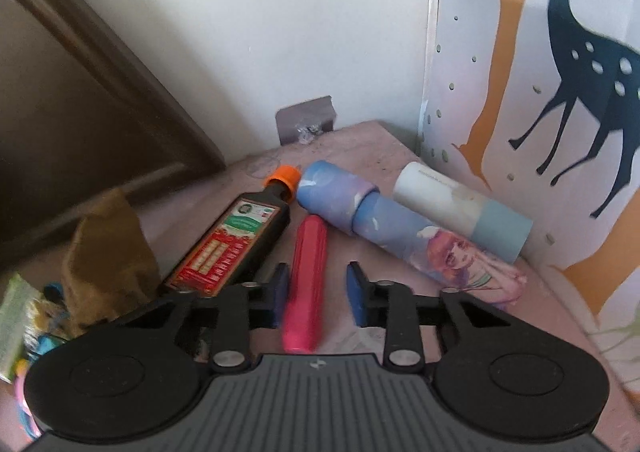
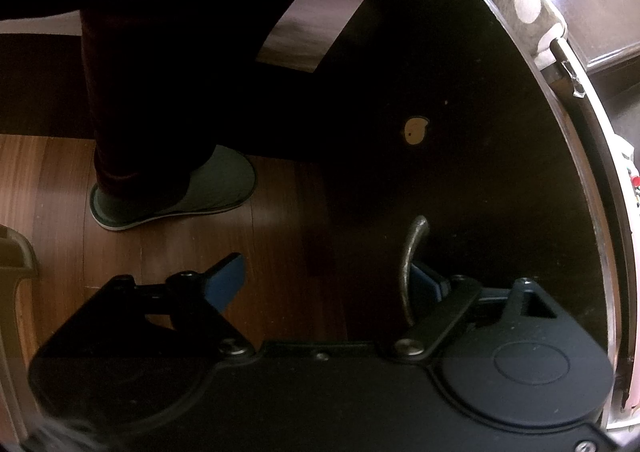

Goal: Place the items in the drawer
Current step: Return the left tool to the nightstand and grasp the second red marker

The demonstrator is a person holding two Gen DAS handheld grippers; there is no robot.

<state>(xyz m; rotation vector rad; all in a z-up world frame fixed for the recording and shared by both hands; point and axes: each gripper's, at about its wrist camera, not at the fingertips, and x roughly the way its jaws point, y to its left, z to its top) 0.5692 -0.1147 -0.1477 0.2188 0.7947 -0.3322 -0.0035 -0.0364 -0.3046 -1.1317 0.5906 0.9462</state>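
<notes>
In the left wrist view my left gripper (image 1: 318, 294) is open, its blue pads on either side of a pink marker-like tube (image 1: 306, 284) lying on the pink tabletop (image 1: 360, 144). A dark sauce bottle with an orange cap (image 1: 236, 240) lies to its left. A blue-purple cartoon tube (image 1: 392, 228) and a white and pale blue tube (image 1: 460, 208) lie to its right. In the right wrist view my right gripper (image 2: 324, 282) is open, with its right finger (image 2: 428, 278) behind the curved metal handle (image 2: 412, 264) of the dark drawer front (image 2: 460, 132).
A brown crumpled bag (image 1: 108, 256) and colourful packets (image 1: 24, 324) sit at the table's left. A deer-print panel (image 1: 540, 92) stands on the right, a white wall behind. In the right wrist view a slippered foot (image 2: 176, 192) stands on the wooden floor (image 2: 160, 252).
</notes>
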